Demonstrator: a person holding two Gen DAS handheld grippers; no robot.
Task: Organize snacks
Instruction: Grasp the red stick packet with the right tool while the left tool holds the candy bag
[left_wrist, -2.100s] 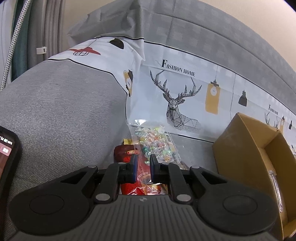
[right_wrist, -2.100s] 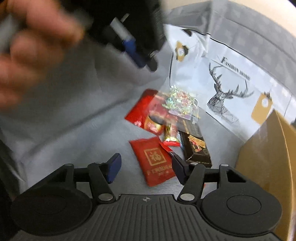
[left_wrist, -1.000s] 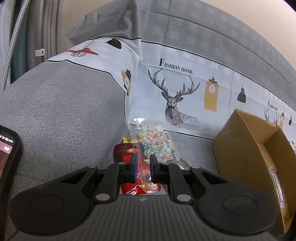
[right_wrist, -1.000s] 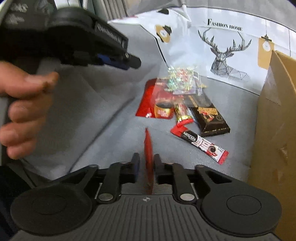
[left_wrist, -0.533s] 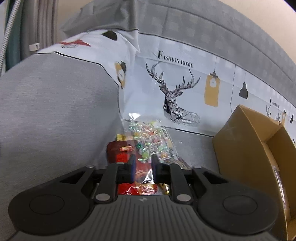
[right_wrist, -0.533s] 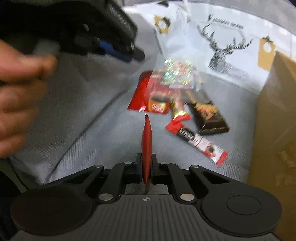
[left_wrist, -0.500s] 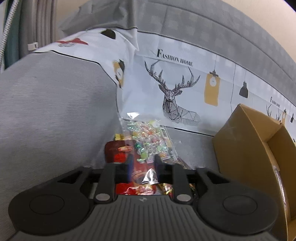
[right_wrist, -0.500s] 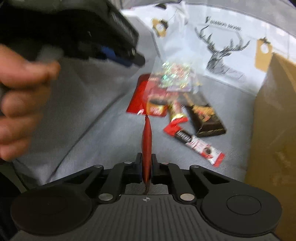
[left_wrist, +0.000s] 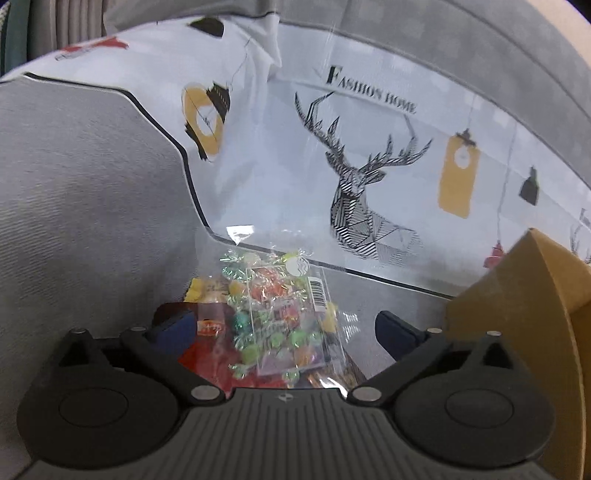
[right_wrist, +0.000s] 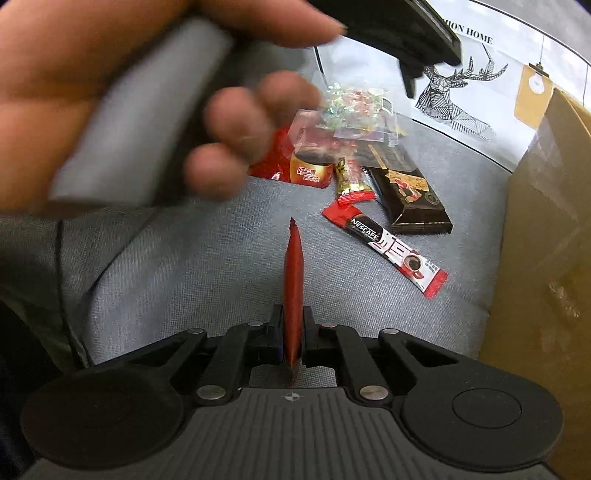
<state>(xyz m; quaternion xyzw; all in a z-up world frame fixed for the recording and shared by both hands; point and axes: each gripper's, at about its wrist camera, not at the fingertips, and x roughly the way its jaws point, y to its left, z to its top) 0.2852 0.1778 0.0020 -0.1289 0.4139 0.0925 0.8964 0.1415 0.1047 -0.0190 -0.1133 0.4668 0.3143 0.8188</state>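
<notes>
Two grippers were busy: the right gripper (right_wrist: 293, 334) pinched a flat red foil packet (right_wrist: 293, 291), bound next for the brown cardboard box (right_wrist: 546, 236) on the right, while the left gripper (left_wrist: 284, 328) was opening wide over the clear candy bag (left_wrist: 275, 306).

Soft, even indoor light fills both views, with faint shadows and no hard glare except small glints on the clear candy bag (left_wrist: 275, 306). Fisheye bending curves the far sofa back (left_wrist: 443, 48) and darkens the corners. The near hand (right_wrist: 122, 92) at upper left is blurred and out of focus.
</notes>
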